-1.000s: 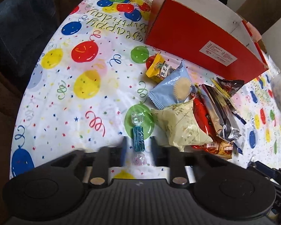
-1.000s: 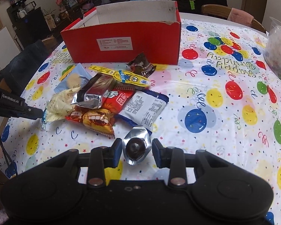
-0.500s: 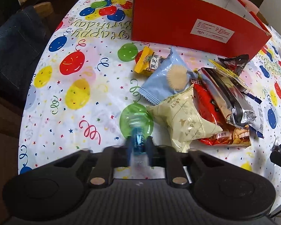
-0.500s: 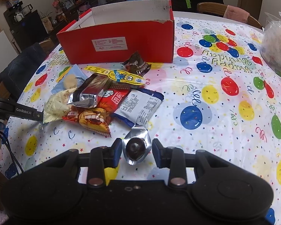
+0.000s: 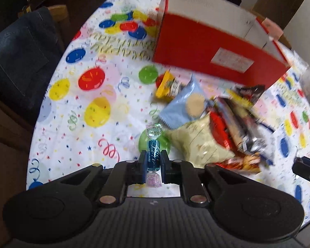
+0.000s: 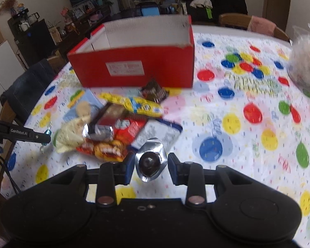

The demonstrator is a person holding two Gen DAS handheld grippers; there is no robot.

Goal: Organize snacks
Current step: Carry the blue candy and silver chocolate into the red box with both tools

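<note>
My left gripper [image 5: 153,160] is shut on a small blue twist-wrapped candy [image 5: 153,144], held just above the balloon-print tablecloth [image 5: 97,107]. In the right wrist view that candy [image 6: 48,132] shows at the tip of the left gripper's finger [image 6: 29,134], at the left edge. My right gripper [image 6: 151,162] is shut on a silver foil-wrapped snack [image 6: 154,144] with a dark round centre. A pile of snack packets [image 5: 208,124] [image 6: 113,122] lies between the two grippers. Behind it stands an open red box [image 5: 206,47] [image 6: 134,66] with a white inside.
A clear bag of pale food [image 6: 305,62] sits at the table's right side. A chair with a dark garment [image 5: 20,57] stands off the table's left edge. A wooden chair [image 6: 258,23] is at the far side. Balloon-print cloth to the right of the pile is bare.
My left gripper closed on the blue candy, which lay on the cloth between its open fingers, and raised it slightly. The right gripper kept its hold on the foil snack.
</note>
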